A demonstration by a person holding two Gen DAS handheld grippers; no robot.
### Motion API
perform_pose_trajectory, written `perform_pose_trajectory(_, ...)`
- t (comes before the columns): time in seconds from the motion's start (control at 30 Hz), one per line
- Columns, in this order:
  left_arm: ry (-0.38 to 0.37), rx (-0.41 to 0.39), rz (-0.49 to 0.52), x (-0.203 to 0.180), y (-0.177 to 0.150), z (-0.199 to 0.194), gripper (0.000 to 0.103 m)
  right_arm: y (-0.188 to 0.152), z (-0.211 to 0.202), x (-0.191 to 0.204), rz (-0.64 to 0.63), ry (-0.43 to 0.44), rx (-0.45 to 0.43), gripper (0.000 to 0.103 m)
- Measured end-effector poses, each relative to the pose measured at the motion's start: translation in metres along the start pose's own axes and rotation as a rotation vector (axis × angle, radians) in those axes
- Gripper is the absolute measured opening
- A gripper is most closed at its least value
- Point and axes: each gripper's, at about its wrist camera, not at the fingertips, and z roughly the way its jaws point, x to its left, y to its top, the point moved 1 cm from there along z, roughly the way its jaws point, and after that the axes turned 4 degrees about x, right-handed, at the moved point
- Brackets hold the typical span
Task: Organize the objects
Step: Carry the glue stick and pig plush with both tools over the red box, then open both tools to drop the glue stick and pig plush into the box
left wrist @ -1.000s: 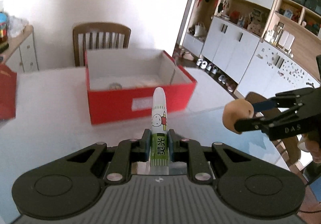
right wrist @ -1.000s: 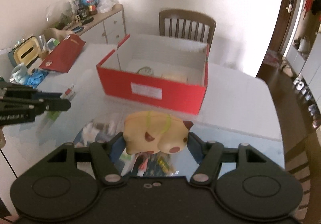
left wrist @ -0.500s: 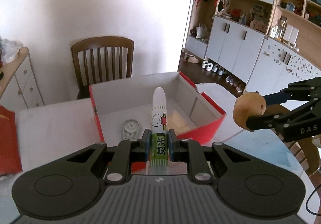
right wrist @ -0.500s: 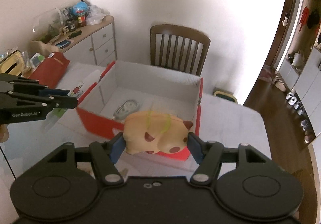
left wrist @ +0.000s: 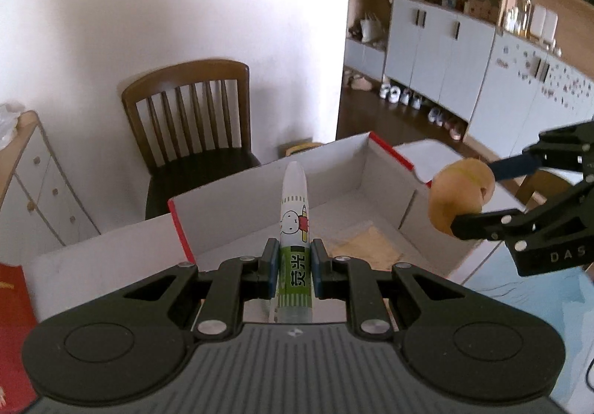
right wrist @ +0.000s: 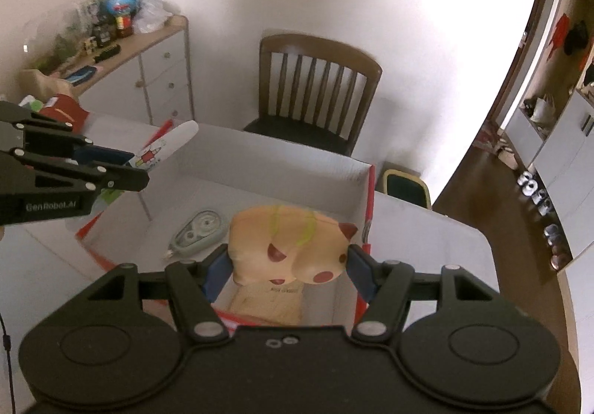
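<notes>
My left gripper [left wrist: 294, 267] is shut on a white and green highlighter pen [left wrist: 293, 228] with a cartoon rabbit, held above the near left part of the open red box [left wrist: 178, 224]. My right gripper [right wrist: 287, 265] is shut on a yellow plush cat toy [right wrist: 286, 247] with red spots, held over the box [right wrist: 369, 206]. Inside the box lie a pale green correction tape [right wrist: 198, 230] and a tan packet [right wrist: 267, 300]. The left gripper with the pen [right wrist: 163, 148] shows at the left of the right wrist view; the plush [left wrist: 460, 195] shows at the right of the left wrist view.
The box sits on a white table [right wrist: 427, 239]. A wooden chair [left wrist: 193, 124] stands behind it. A red booklet [left wrist: 13, 325] lies at the table's left. A cluttered sideboard [right wrist: 148, 57] stands at the left wall, and white cabinets [left wrist: 464, 54] at the right.
Both grippers have moved forward and up, from in front of the box to above its open top, each still holding its object.
</notes>
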Motion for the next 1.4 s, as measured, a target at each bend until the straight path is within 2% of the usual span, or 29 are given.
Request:
perform_pose_trajectory(0.17,0.013,0.052,0.053,-0.002,0.005,0.034,0.017,0.001,0.026,0.0,0.008,-0.005,0.04,0.066)
perform_pose_trajectory(0.33,0.021,0.091,0.064,-0.002,0.003,0.062,0.017,-0.002,0.051,0.005,0.004,-0.009,0.087,0.066)
perform_pose_trajectory(0.8,-0.012,0.283,0.052,-0.005,-0.007,0.125,0.017,-0.016,0.097,0.011,0.035,-0.001,0.2,0.066)
perform_pose_trajectory(0.97,-0.012,0.328,0.065,-0.008,-0.009,0.133,0.017,-0.017,0.098,0.014,0.025,0.003,0.197,0.068)
perform_pose_trajectory(1.3,-0.01,0.427,0.014,0.0,-0.009,0.15,0.017,-0.012,0.094,0.011,0.028,0.016,0.186,0.071)
perform_pose_trajectory(1.4,-0.012,0.43,0.005,0.002,-0.008,0.15,0.017,-0.012,0.087,0.011,0.014,0.02,0.162,0.076)
